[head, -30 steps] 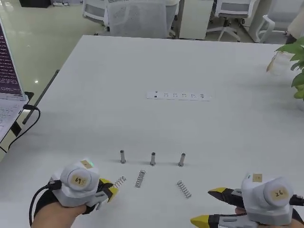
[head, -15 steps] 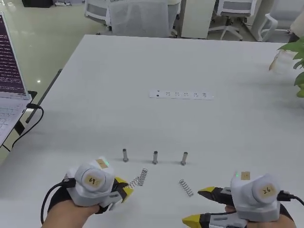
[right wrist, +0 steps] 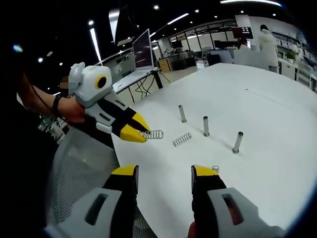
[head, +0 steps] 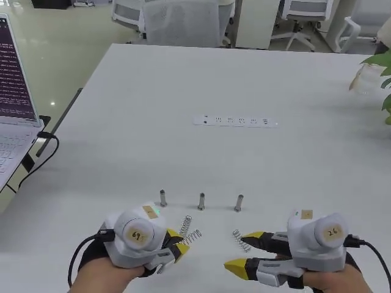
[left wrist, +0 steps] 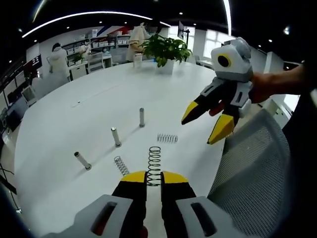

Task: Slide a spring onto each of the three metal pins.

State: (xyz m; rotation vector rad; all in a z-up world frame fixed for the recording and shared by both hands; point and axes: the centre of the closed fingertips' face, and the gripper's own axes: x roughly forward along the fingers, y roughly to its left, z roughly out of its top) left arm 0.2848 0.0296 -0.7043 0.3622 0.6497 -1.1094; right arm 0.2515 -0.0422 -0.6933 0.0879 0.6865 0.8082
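Yellow-tipped left gripper [head: 178, 243] clamped on one spring [head: 193, 235], sticking out past its tips | right gripper [head: 244, 250] spread wide, another spring [head: 241, 240] just beside it | third spring [head: 185, 224] flat on table [head: 244, 165] | three pins [head: 201, 201] upright in a row

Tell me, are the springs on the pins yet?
Not yet. All three pins stand bare. The left gripper pinches one spring. Two more springs lie on the table, one by the open right gripper. All three are left to do.
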